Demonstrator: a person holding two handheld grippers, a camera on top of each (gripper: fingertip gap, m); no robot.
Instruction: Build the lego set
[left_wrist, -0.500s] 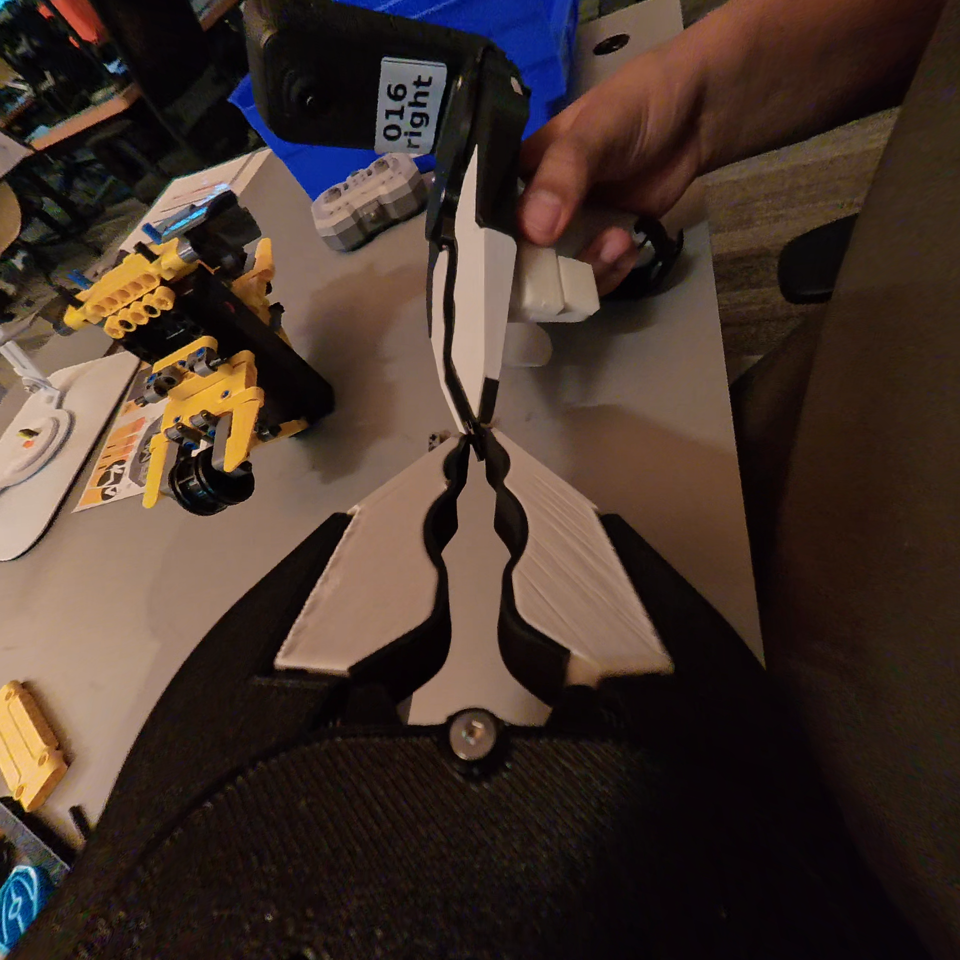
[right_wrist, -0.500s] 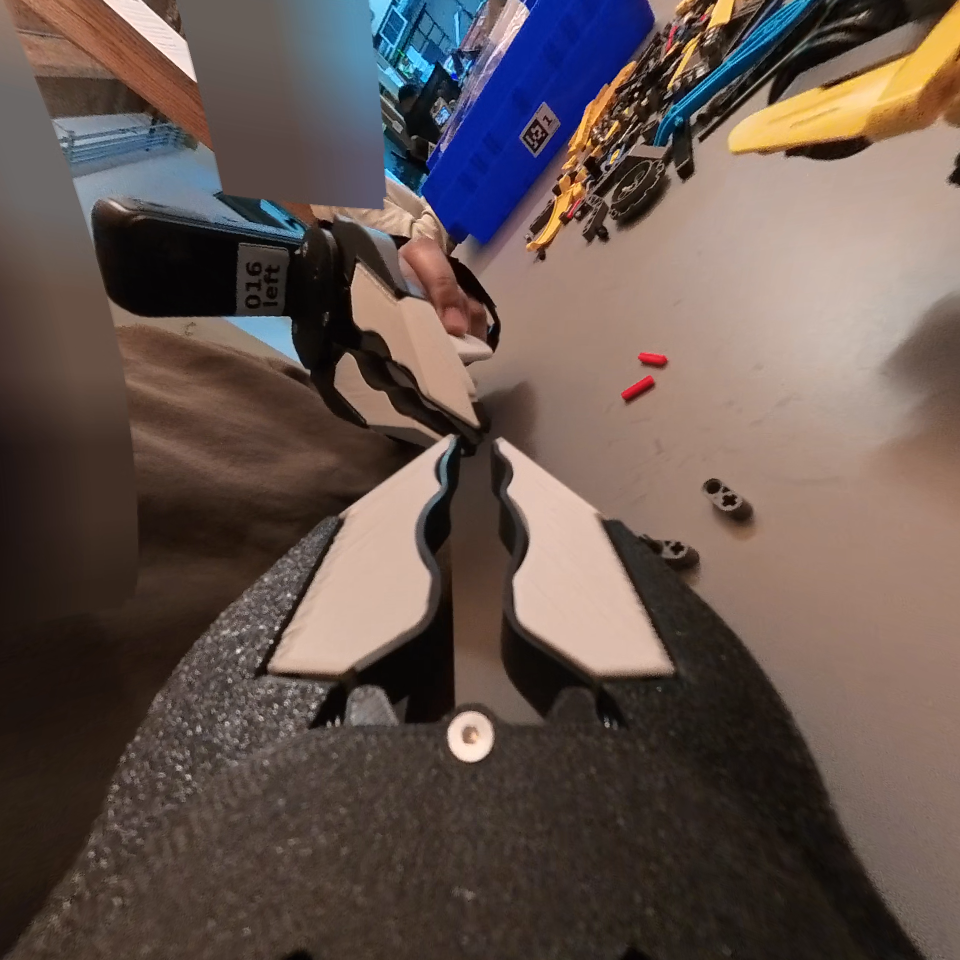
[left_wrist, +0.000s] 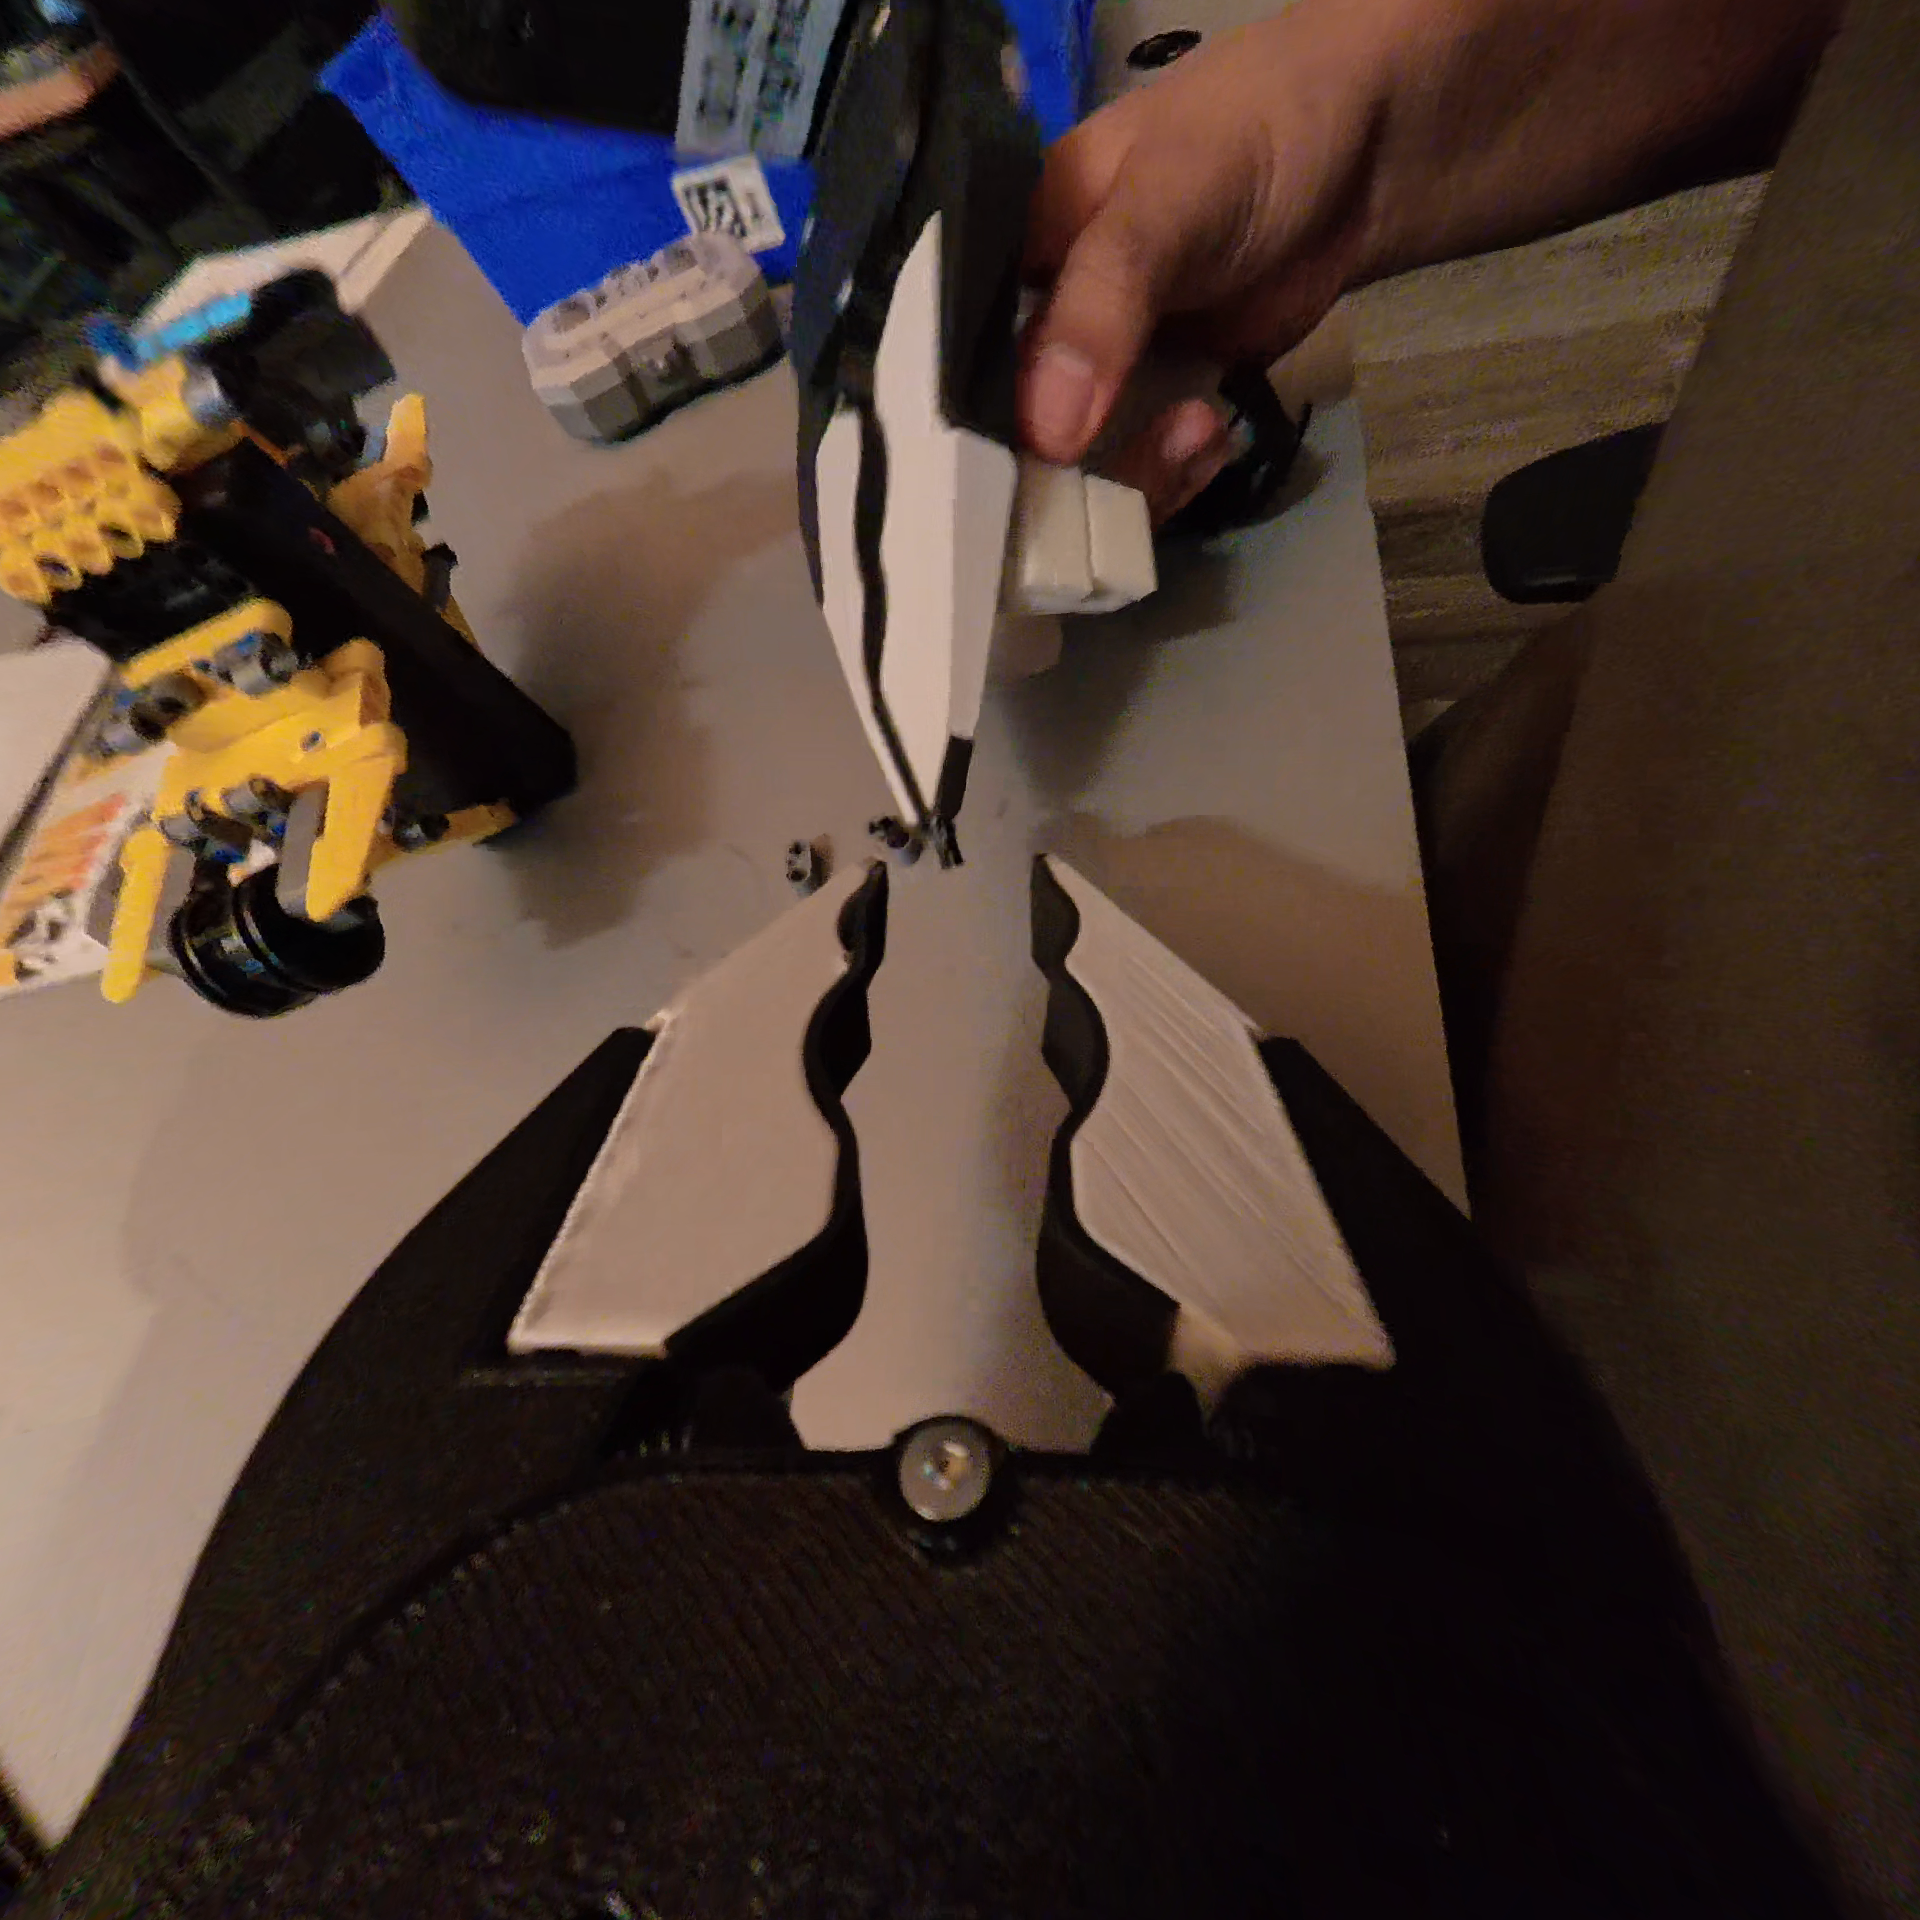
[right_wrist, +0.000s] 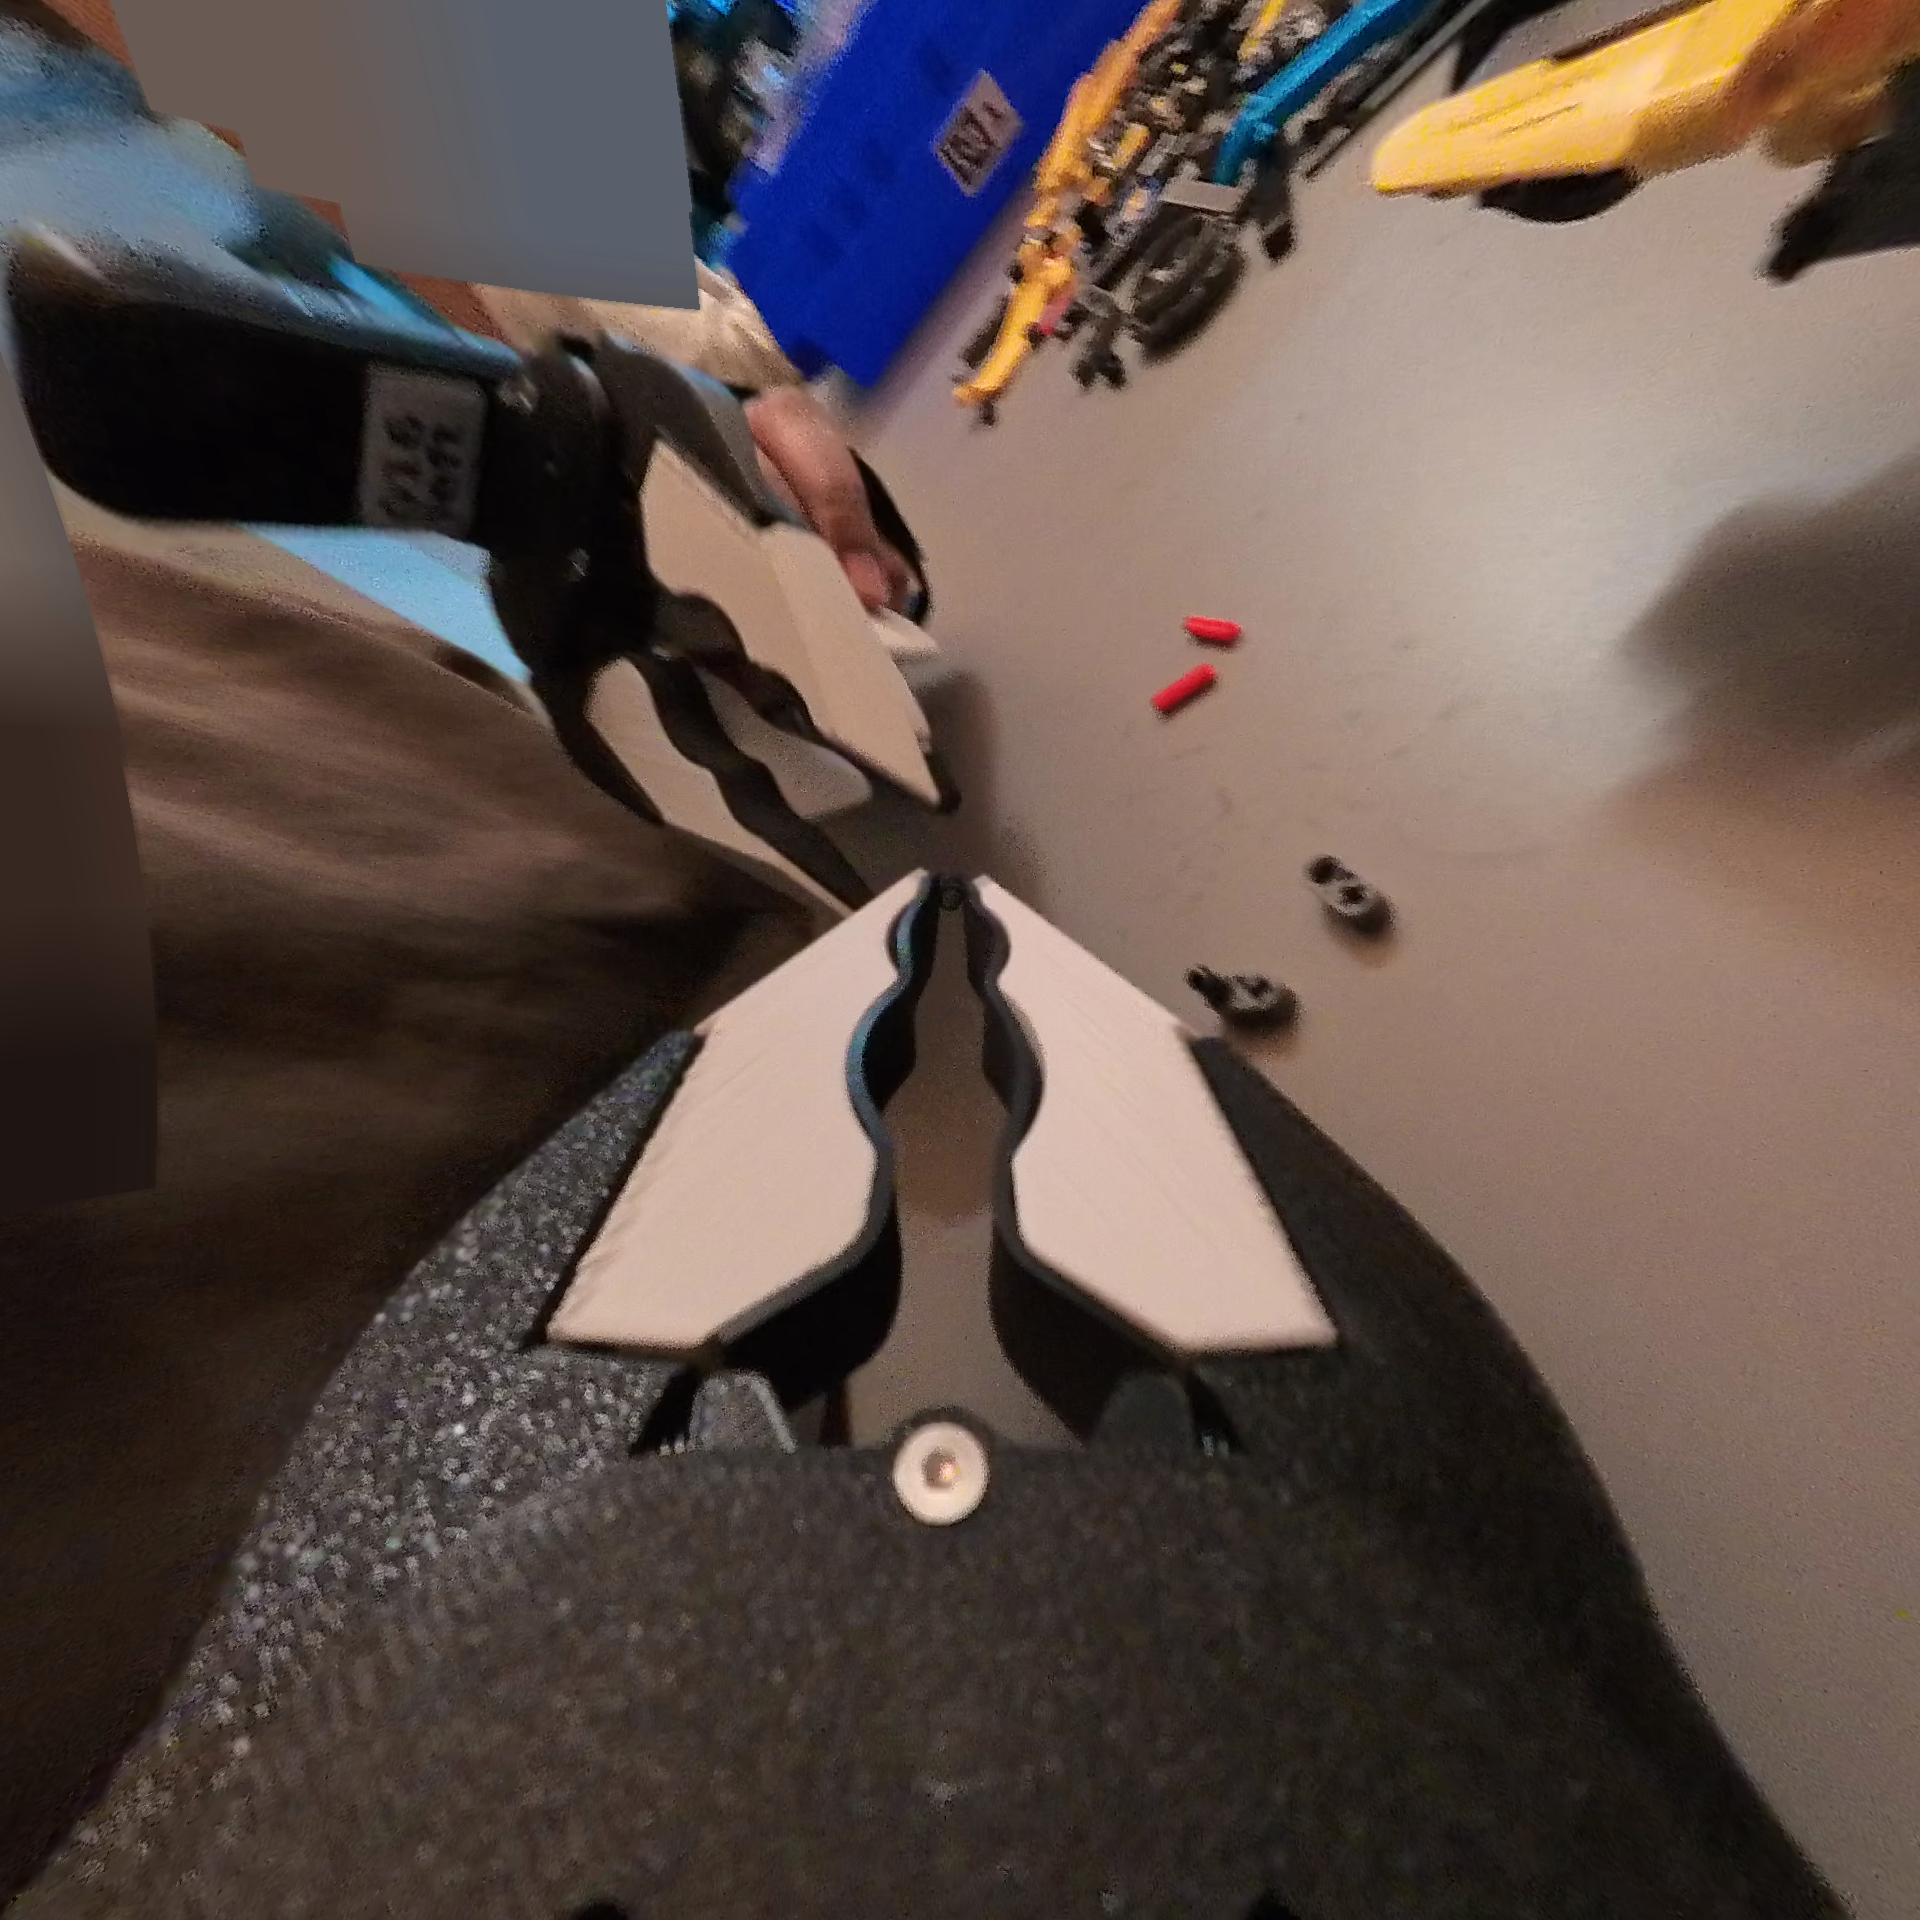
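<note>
The left hand-held gripper (left_wrist: 956, 878) has its fingers spread well apart with bare grey desk (left_wrist: 665, 644) showing between them; it holds nothing. The right hand-held gripper (right_wrist: 948, 891) is pinched almost fully together at the tips, with a tiny dark piece (right_wrist: 949, 894) caught between them; the piece is too small and blurred to say what kind it is.

In the left wrist view the right hand-held gripper comes down from above, its long axis steep and nearly upright, tips just ahead of the left one's open fingers and near their centre line. The tips of the two grippers are close but apart. A hand (left_wrist: 1174, 270) grips the right tool's handle.

Two small dark connectors (right_wrist: 1242, 992) lie on the desk just right of the right hand-held gripper, in reach of it. Two red pins (right_wrist: 1184, 688) lie farther out, well apart from both grippers.

One yellow-and-black brick model (left_wrist: 260, 686) sits to the left of the left hand-held gripper, one grey battery box (left_wrist: 649, 348) beyond it, one blue bin (left_wrist: 551, 177) at the back. A loose pile of yellow, black and blue parts (right_wrist: 1153, 239) lies by the bin in the right wrist view; it cannot be counted.
</note>
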